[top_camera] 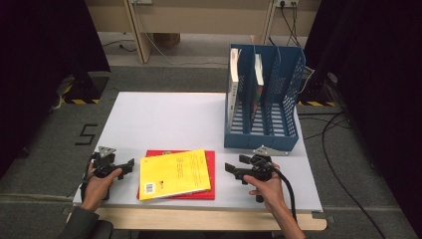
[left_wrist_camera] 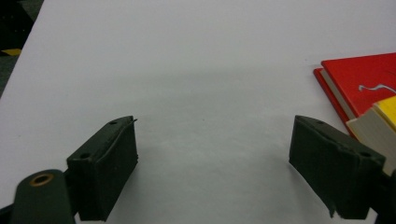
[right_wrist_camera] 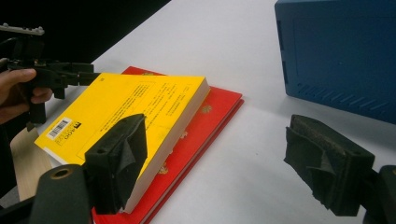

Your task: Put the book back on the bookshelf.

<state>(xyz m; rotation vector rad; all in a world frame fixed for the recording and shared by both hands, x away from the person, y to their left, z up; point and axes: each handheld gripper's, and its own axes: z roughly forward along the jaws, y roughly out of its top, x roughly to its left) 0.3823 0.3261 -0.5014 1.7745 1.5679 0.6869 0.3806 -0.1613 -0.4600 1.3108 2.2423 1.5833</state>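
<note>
A yellow book [top_camera: 174,174] lies slightly askew on top of a red book [top_camera: 211,172] near the table's front edge. My left gripper [top_camera: 130,166] rests open on the table just left of the books, pointing at them. My right gripper [top_camera: 233,168] stands open just right of them, pointing left. In the left gripper view the jaws [left_wrist_camera: 212,126] are spread wide over bare table, with the red book [left_wrist_camera: 369,74] and the yellow book [left_wrist_camera: 386,109] beside the right jaw. In the right gripper view the jaws [right_wrist_camera: 217,123] are wide apart, the left one in front of the yellow book [right_wrist_camera: 130,100] and the red book [right_wrist_camera: 210,112].
A blue slotted file rack [top_camera: 263,137] stands at the table's back right, its wall [right_wrist_camera: 341,56] close to my right gripper. Two books [top_camera: 233,82] [top_camera: 259,74] stand upright in its left slots. The white table [top_camera: 164,119] stretches bare behind the stack.
</note>
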